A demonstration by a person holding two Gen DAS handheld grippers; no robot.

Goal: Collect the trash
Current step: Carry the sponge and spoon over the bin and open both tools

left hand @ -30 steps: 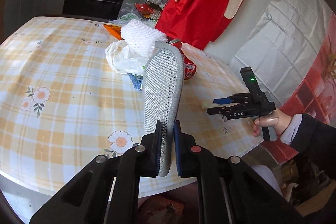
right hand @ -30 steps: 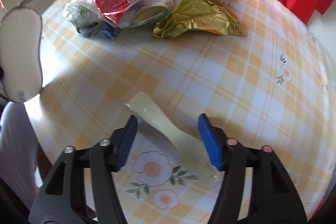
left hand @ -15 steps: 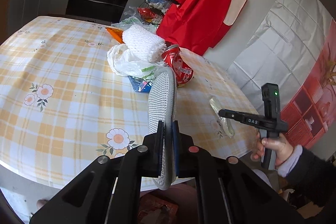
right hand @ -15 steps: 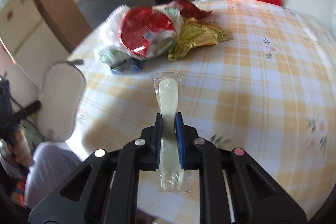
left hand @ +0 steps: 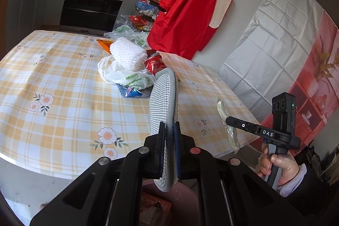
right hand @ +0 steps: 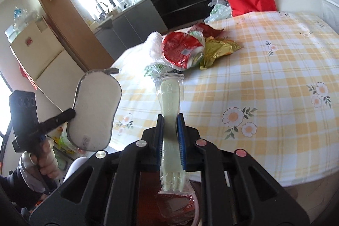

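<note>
The sponge pad [left hand: 163, 99] shows a coarse grey mesh face and a matt white felt-like back. The fork [right hand: 170, 103] is pale plastic in glossy clear wrap. The checked cloth on the surface [left hand: 63, 86] looks smooth, the crushed can [right hand: 182, 50] shiny metal.

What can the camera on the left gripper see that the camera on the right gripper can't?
Only the left wrist view shows the blue crushed packet under the trash pile and the mesh side of the shoe insole in the left gripper.

Only the right wrist view shows the gold wrapper, the fridge and the fork prongs of the wrapped plastic spork in the right gripper.

Both show the checked tablecloth, the crushed red can, the red cloth and the bin below.
</note>
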